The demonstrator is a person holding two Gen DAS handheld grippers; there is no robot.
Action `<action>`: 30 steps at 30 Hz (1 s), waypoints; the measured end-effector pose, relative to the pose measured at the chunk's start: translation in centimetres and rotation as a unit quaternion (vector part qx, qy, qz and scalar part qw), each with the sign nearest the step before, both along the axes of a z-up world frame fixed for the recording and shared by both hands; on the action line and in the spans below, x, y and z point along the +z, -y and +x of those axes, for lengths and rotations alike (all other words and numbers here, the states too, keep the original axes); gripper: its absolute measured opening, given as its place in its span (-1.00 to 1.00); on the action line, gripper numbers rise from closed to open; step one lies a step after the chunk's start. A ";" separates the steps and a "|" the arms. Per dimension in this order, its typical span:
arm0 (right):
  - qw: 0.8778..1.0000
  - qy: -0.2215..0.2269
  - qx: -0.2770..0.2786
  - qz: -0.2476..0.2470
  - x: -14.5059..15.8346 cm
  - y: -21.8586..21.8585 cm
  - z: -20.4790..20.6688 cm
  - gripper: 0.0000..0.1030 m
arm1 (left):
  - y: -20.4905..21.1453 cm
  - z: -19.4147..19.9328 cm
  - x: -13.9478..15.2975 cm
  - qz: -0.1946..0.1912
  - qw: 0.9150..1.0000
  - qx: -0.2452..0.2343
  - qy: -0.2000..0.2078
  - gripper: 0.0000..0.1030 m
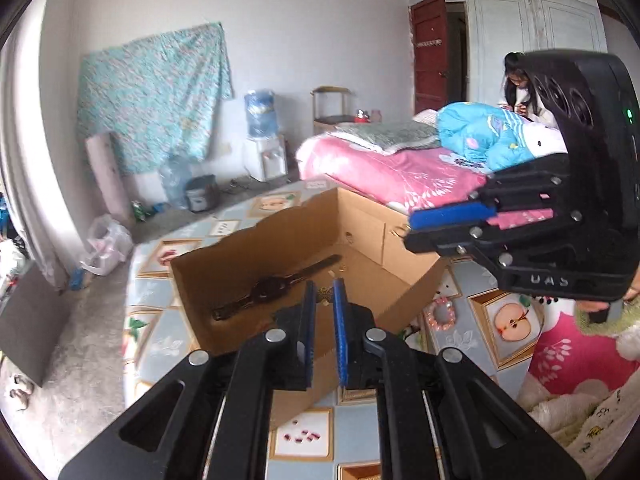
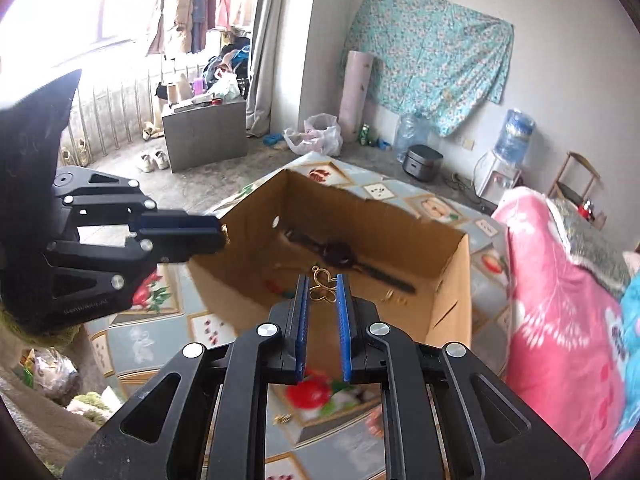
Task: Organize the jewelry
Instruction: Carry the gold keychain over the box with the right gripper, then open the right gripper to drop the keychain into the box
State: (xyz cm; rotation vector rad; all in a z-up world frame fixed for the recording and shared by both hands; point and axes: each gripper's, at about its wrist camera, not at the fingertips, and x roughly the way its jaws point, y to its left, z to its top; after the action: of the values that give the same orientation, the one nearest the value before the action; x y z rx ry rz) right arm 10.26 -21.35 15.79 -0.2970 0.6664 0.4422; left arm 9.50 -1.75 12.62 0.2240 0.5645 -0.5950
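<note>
Two black two-finger grippers with blue pads were raised over an open brown cardboard box [image 2: 448,280] that stood on a tablecloth printed with fruit tiles [image 1: 504,320]. Right gripper [image 2: 323,286]: its jaws were nearly closed and pinched a small gold butterfly-shaped wire charm [image 2: 323,287] between the pad tips; the charm stood just ahead of the fingers and, in that gripper's own view, appeared over the near part of the box interior. Left gripper [image 1: 323,292]: its jaws were likewise drawn almost together; a small gold piece [image 2: 225,235] showed at the fingertips in the right wrist view, but what it was could not be told. A dark wristwatch with a round face and long strap [image 1: 276,286] lay flat on the box floor, directly beyond the left gripper's tips and slightly to their left. A pink beaded bracelet [image 1: 440,314] lay on the tablecloth outside the box, to the right of the left gripper and below the right one. Beyond both tools, a bed with pink patterned bedding [image 1: 392,172] adjoined the table.
</note>
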 end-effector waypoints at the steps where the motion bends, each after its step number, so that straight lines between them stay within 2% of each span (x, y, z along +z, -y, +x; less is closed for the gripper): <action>1: 1.000 -0.014 0.006 0.005 0.0 0.4 1.4 -0.78 | 0.3 1.3 -0.1 0.000 1.000 -0.005 -0.020 -0.84; 2: 0.999 -0.030 0.010 0.008 -0.3 0.7 2.7 -0.78 | 0.9 2.8 -0.6 0.000 0.999 -0.014 -0.045 -0.84; 5: 0.992 -0.120 0.028 0.028 -2.0 1.0 8.2 -0.78 | 3.0 6.8 -2.4 -0.008 0.991 -0.043 -0.126 -0.84; 8: 0.975 -0.217 0.032 0.034 -5.1 0.6 13.9 -0.78 | 4.9 10.4 -4.7 0.003 0.981 -0.044 -0.188 -0.84; 11: 0.960 -0.279 0.026 0.019 -7.9 0.1 17.2 -0.78 | 6.0 13.2 -6.6 -0.002 0.966 -0.039 -0.257 -0.84; 13: 0.951 -0.310 0.023 0.013 -9.5 -0.3 19.1 -0.78 | 6.9 14.0 -8.0 0.006 0.959 -0.035 -0.282 -0.84; 18: 0.946 -0.325 0.010 -0.010 -11.1 -0.9 21.2 -0.78 | 8.1 15.4 -9.5 0.018 0.947 -0.027 -0.320 -0.84; 21: 0.945 -0.327 0.003 -0.012 -11.5 -0.9 22.0 -0.77 | 8.4 16.2 -9.8 -0.003 0.941 -0.019 -0.337 -0.83; 23: 0.945 -0.327 -0.002 -0.008 -11.9 -0.5 22.6 -0.72 | 8.5 16.5 -10.0 -0.021 0.935 -0.023 -0.354 -0.82; 26: 0.946 -0.325 -0.007 0.003 -11.8 0.1 22.7 -0.69 | 8.3 16.6 -10.0 -0.041 0.933 -0.019 -0.356 -0.66; 30: 0.948 -0.317 -0.012 0.012 -11.1 0.8 22.7 -0.66 | 7.4 16.5 -9.5 -0.060 0.933 -0.011 -0.354 -0.64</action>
State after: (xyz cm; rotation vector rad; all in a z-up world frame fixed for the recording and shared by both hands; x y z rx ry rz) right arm 32.95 -22.11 4.69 -0.1165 1.2900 0.5268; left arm 25.97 -9.12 3.08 -0.1146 1.2197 -0.7295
